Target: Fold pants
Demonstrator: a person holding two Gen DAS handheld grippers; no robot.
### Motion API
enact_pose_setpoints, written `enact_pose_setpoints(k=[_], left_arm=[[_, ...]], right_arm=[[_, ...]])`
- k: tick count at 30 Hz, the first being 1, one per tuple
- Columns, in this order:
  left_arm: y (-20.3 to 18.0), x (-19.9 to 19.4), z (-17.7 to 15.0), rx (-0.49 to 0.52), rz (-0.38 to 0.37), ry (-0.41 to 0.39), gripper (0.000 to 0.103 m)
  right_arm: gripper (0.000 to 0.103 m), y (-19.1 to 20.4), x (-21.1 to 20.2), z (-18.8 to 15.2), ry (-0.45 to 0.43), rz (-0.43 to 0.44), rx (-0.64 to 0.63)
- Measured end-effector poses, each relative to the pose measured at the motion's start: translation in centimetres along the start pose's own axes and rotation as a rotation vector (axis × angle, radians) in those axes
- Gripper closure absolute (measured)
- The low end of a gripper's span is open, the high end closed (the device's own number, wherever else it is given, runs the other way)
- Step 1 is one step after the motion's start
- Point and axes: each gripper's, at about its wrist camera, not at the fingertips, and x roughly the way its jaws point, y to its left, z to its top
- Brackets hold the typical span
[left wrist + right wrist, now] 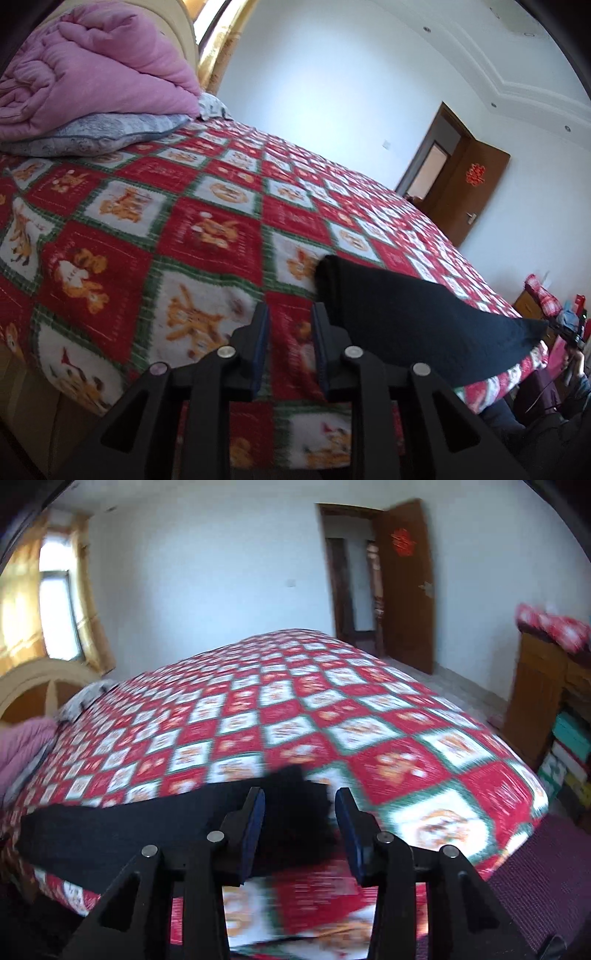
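A: Left wrist view, item by item. Landmark?

B: The bed cover (207, 229), a red, white and green check with orange figures. All places are given against it.

A: Item one.

B: My left gripper (290, 332), over the near edge of the cover. Jaws a little apart, nothing between them; only the cover shows through the gap.

A: Item two.

B: The pants (424, 317), black, lying on the cover near its near edge, just to the right of my right-hand finger (323, 332). One rounded end sits just beyond that fingertip; the rest runs away to the right. Whether cloth touches the finger, I cannot tell.

A: Others?

B: A pink quilt (92, 74) on a grey pillow (92, 133) at the far-left end of the cover; a brown door (469, 188) beyond its far side.

A: Right wrist view.

B: Blurred. My right gripper (300, 812) is above the near edge of the cover (332, 701), jaws clearly apart, clamped on nothing. The pants (122, 830) lie on the cover as a long dark band running from its left edge to the gap between my fingers, the bunched end showing in that gap. The door (406, 590) stands open beyond the far side.
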Motion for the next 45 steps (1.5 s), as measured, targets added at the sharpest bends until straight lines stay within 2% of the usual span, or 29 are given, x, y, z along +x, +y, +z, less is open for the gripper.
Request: enact_pose_setpoints(k=[2, 5, 8, 12, 13, 15, 18, 20, 21, 23, 25, 26, 28, 30, 32, 34, 36, 40, 44, 45], left_arm=[[-1.0, 0.0, -0.3, 0.013, -0.012, 0.027, 0.078], [-2.7, 0.5, -1.6, 0.022, -0.035, 0.102, 0.078], [-3.9, 1.2, -3.0, 0.037, -0.05, 0.147, 0.078], [-4.5, 2.0, -3.4, 0.038, -0.037, 0.147, 0.078], [-4.4, 2.1, -3.2, 0.03, -0.032, 0.146, 0.078], [-4.3, 2.3, -2.9, 0.021, -0.032, 0.138, 0.078], [-4.4, 2.8, -2.7, 0.027, -0.021, 0.142, 0.078], [-4.6, 3.4, -2.6, 0.036, -0.005, 0.15, 0.077], [-4.7, 3.5, -2.6, 0.034, -0.006, 0.147, 0.074], [-4.7, 3.7, -2.5, 0.03, -0.002, 0.144, 0.05], [-5.0, 3.8, -2.4, 0.035, -0.02, 0.133, 0.049], [-5.3, 3.8, -2.5, 0.049, -0.031, 0.133, 0.053], [-6.0, 4.1, -2.5, 0.097, 0.001, 0.145, 0.056], [-6.1, 4.1, -2.6, 0.116, 0.017, 0.153, 0.066], [-5.5, 4.0, -2.6, 0.103, 0.033, 0.157, 0.088], [-4.7, 3.8, -2.5, 0.079, 0.036, 0.159, 0.094], [-4.0, 3.6, -2.5, 0.054, 0.03, 0.159, 0.097], [-4.3, 3.7, -2.5, 0.063, 0.036, 0.166, 0.099], [-4.4, 3.9, -1.9, 0.052, 0.03, 0.17, 0.1], [-4.5, 3.9, -1.7, 0.051, 0.027, 0.168, 0.1]], right_arm=[[0.061, 4.8, 0.1, 0.1, 0.003, 0.029, -0.132], [0.061, 12.9, 0.6, -0.7, 0.01, 0.144, -0.328], [0.061, 18.4, 1.4, -2.2, 0.037, 0.246, -0.433], [0.06, 24.4, 3.2, -4.9, 0.078, 0.339, -0.516], [0.059, 25.3, 3.5, -5.5, 0.084, 0.35, -0.528], [0.047, 27.3, 4.2, -6.8, 0.1, 0.375, -0.552], [0.046, 28.8, 4.6, -8.0, 0.124, 0.42, -0.561], [0.046, 29.5, 5.2, -8.5, 0.135, 0.419, -0.575], [0.046, 29.9, 5.3, -8.8, 0.136, 0.417, -0.584], [0.046, 30.1, 5.6, -9.0, 0.142, 0.422, -0.583], [0.046, 30.1, 5.7, -9.1, 0.151, 0.436, -0.566], [0.046, 30.2, 5.7, -9.1, 0.152, 0.437, -0.563], [0.046, 30.3, 5.9, -9.3, 0.151, 0.429, -0.557], [0.046, 30.4, 6.0, -9.4, 0.145, 0.41, -0.554], [0.046, 30.6, 6.4, -9.4, 0.133, 0.378, -0.559], [0.046, 30.9, 6.7, -9.5, 0.122, 0.351, -0.579], [0.046, 31.9, 7.1, -9.9, 0.102, 0.32, -0.643], [0.047, 34.2, 7.4, -11.4, 0.051, 0.282, -0.813], [0.047, 36.0, 8.0, -12.8, 0.037, 0.27, -0.942], [0.05, 36.4, 8.3, -13.1, 0.034, 0.255, -0.969]])
